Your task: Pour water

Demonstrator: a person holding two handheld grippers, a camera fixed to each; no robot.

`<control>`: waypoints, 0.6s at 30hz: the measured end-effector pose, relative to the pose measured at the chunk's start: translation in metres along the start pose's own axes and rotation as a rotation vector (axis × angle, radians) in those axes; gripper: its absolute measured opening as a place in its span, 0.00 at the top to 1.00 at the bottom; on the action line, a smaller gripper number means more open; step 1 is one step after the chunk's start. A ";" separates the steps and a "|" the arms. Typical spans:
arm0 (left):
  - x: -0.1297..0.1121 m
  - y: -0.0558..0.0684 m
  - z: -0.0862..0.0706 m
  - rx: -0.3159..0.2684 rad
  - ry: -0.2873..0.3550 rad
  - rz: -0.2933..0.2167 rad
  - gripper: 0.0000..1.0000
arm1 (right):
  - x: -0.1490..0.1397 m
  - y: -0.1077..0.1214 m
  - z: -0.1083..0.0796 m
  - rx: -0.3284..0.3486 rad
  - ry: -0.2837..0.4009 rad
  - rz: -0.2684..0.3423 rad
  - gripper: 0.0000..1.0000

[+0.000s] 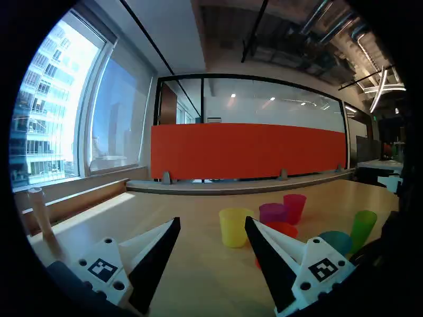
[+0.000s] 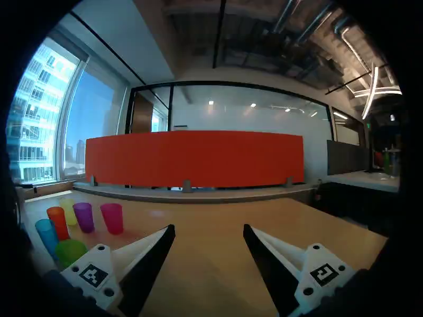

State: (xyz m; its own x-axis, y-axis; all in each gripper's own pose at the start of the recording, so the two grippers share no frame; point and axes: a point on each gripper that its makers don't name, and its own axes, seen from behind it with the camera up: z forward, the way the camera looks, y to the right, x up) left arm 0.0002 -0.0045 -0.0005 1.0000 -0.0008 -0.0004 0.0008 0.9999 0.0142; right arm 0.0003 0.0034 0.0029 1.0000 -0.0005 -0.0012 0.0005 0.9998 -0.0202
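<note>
Smooth wooden table, translucent plastic cups

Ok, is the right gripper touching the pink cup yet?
Apart. The right gripper view shows bare table between the right gripper's open fingers and the pink cup.

Wooden table, six coloured cups clustered

smooth light wooden tabletop with a soft sheen, shiny see-through coloured plastic cups over at 8 o'clock, flat matt orange divider panel
</note>
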 end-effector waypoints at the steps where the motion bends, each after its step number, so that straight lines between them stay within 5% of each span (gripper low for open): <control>1: 0.000 0.000 0.000 0.000 0.000 0.000 0.10 | 0.000 0.000 0.000 0.000 0.000 0.000 0.00; 18: 0.000 0.000 0.000 0.000 0.000 0.000 0.10 | -0.002 0.001 -0.001 0.001 -0.001 0.000 0.00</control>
State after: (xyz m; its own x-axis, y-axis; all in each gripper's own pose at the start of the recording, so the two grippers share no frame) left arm 0.0006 -0.0046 -0.0005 1.0000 -0.0006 -0.0006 0.0006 0.9999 0.0142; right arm -0.0013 0.0049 0.0021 1.0000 -0.0004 0.0003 0.0004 0.9998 -0.0192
